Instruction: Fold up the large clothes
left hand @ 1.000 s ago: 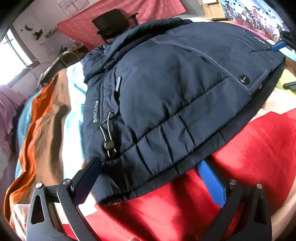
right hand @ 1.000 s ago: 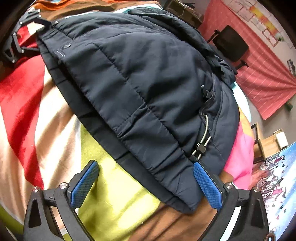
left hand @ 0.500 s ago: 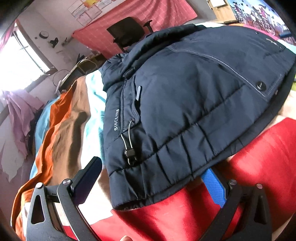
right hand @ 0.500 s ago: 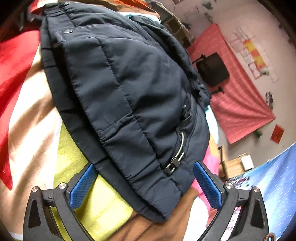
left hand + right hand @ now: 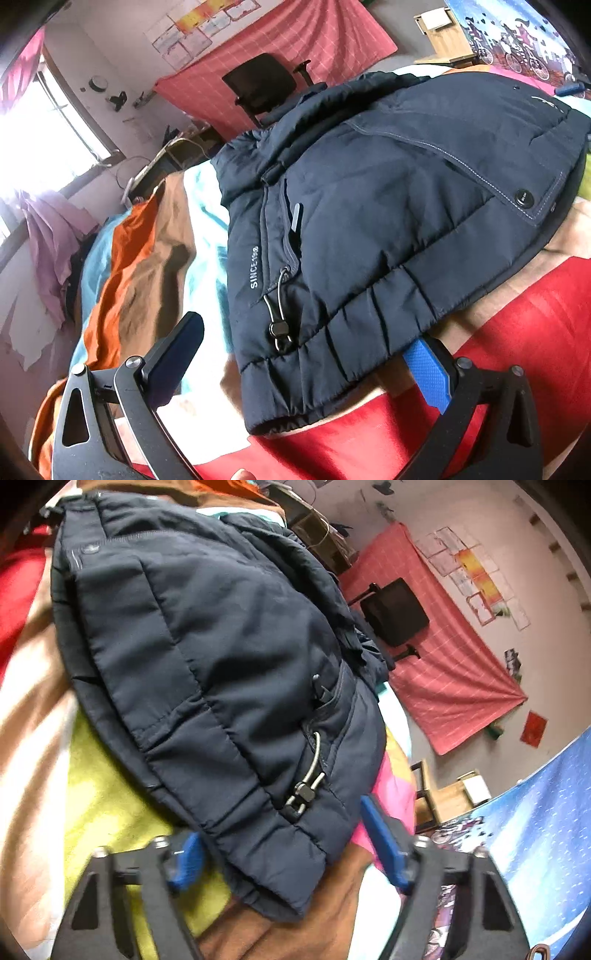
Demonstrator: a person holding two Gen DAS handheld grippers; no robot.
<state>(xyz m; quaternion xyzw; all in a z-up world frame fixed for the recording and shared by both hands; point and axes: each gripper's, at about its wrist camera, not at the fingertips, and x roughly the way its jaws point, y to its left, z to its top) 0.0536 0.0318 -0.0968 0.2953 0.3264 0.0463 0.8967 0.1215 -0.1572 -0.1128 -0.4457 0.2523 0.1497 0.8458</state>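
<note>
Navy padded jacket, folded into a thick bundle, lay on the striped bedspread, filling the centre of the left wrist view from about 10 o'clock round to 3 o'clock. Hem corner of the bundle sat low at 6 o'clock, over the red stripe and a pale one. White lettering "SINCE-198" ran up the side seam, with a grey drawcord and toggle hanging just beside it toward 5 o'clock. Snap button showed at 3 o'clock on a stitched flap. Left gripper stood wide apart, hem corner lying between the fingers; dark finger at 8 o'clock was clear of the cloth, blue pad at 4 o'clock was tucked under the hem edge; no squeeze on the fabric. In the right wrist view, same jacket spread from 11 o'clock down to 6 o'clock, over yellow-green and brown stripes, another toggle near centre. Right gripper was closing, jaws about halfway in, opposite hem corner of the jacket between them; left pad at 7 o'clock seemed to be against the hem, right pad at 4 o'clock was just off the cloth, so no firm hold yet. Frame blurred. Black office chair stood at 12 o'clock before a pink checked cloth on the far wall.
</note>
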